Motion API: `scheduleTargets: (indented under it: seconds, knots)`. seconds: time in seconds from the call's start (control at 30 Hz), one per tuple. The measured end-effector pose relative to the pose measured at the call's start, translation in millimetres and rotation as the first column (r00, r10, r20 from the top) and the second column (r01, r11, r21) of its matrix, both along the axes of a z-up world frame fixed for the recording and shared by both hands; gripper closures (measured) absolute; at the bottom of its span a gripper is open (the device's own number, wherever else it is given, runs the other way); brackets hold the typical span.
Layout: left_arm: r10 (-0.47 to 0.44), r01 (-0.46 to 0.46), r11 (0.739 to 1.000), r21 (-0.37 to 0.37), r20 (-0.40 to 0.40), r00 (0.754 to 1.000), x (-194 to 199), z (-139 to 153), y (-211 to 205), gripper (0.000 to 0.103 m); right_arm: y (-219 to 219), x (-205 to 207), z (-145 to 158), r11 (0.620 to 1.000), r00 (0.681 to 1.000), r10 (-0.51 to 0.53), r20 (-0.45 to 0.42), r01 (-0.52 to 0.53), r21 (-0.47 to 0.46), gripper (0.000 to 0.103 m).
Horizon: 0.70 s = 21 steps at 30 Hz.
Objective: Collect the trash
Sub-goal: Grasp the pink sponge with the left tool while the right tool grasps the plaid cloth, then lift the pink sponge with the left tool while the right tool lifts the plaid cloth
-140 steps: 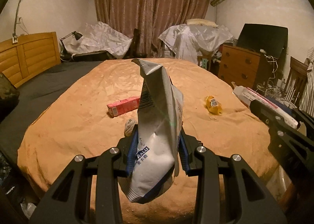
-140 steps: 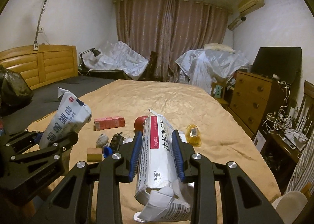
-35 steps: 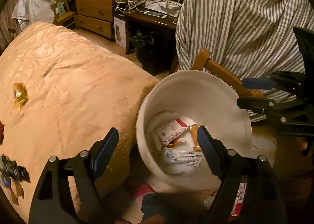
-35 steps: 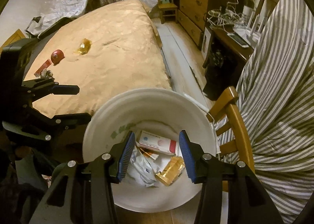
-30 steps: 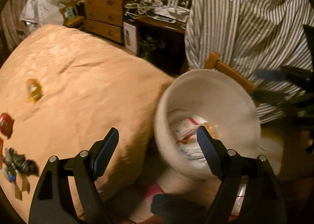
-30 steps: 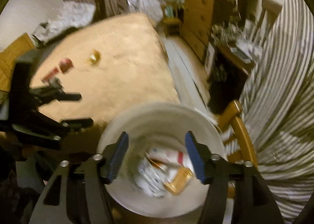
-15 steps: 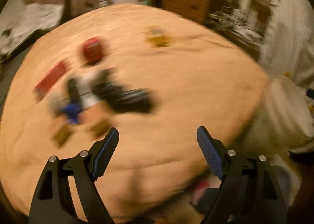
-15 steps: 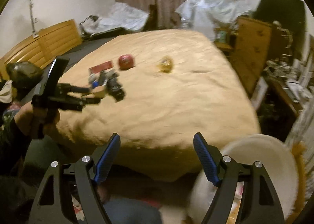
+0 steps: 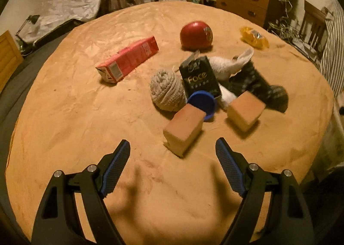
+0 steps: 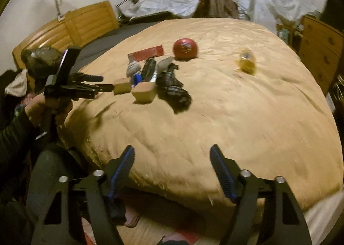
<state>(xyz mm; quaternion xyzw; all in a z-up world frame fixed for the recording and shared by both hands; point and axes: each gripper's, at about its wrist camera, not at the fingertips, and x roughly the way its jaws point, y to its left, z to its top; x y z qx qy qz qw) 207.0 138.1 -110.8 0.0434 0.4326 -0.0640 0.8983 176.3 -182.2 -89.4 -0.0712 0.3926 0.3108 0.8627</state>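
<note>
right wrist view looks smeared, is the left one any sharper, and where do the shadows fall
Right wrist view: motion-blurred, the yellow wrapper and black wrapper streaked. Left wrist view: sharper, "Face" legible on the black box, though the right-side items smear slightly; the open left hand-held gripper casts a forked shadow on the blanket below it. Both: warm dim light, fisheye bending.

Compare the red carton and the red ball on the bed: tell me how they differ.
Shape: the carton is a long box with flat faces; the ball is round.
Pose: the carton lies on its side, its pale printed end toward the left claw; the ball sits with a label on its right side.
Place: the carton lies left of the clutter, the ball behind it.
Shared: both are red, rest on the tan blanket, and neither is held.
</note>
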Motion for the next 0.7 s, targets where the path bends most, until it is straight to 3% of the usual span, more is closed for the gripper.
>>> scheduleTargets:
  seconds: [0.07, 0.17, 0.23, 0.37, 0.43, 0.5, 0.7]
  knots:
    - [-0.025, 0.025, 1.0, -0.006, -0.004, 1.0, 3, -8, 0, 0.027, 23, 18, -3, 0.999, 0.999, 0.043, -0.001, -0.043, -0.033, 0.046]
    - [-0.043, 0.043, 0.999, -0.021, -0.003, 0.999, 10, -13, -4, 0.029, 47, 45, -7, 0.994, 0.996, 0.085, 0.005, -0.084, -0.064, 0.048]
    - [-0.046, 0.046, 0.998, -0.03, -0.008, 0.999, 13, -17, -4, 0.036, 65, 66, -12, 0.991, 0.995, 0.102, 0.005, -0.101, -0.092, 0.048]
    - [-0.047, 0.046, 0.998, -0.044, -0.023, 0.999, 20, -24, -3, 0.058, 97, 107, -27, 0.98, 0.993, 0.116, 0.011, -0.112, -0.161, 0.049]
    - [-0.05, 0.049, 0.997, -0.062, -0.022, 0.999, 21, -26, -1, 0.062, 108, 124, -36, 0.977, 0.993, 0.116, 0.007, -0.113, -0.18, 0.05]
    - [-0.049, 0.047, 0.996, -0.073, -0.02, 0.999, 20, -26, -1, 0.067, 116, 136, -46, 0.973, 0.993, 0.119, -0.005, -0.117, -0.198, 0.055]
    - [-0.018, 0.017, 0.996, -0.086, -0.002, 1.0, 16, -26, -1, 0.07, 108, 141, -54, 0.979, 0.998, 0.061, -0.01, -0.062, -0.195, 0.08]
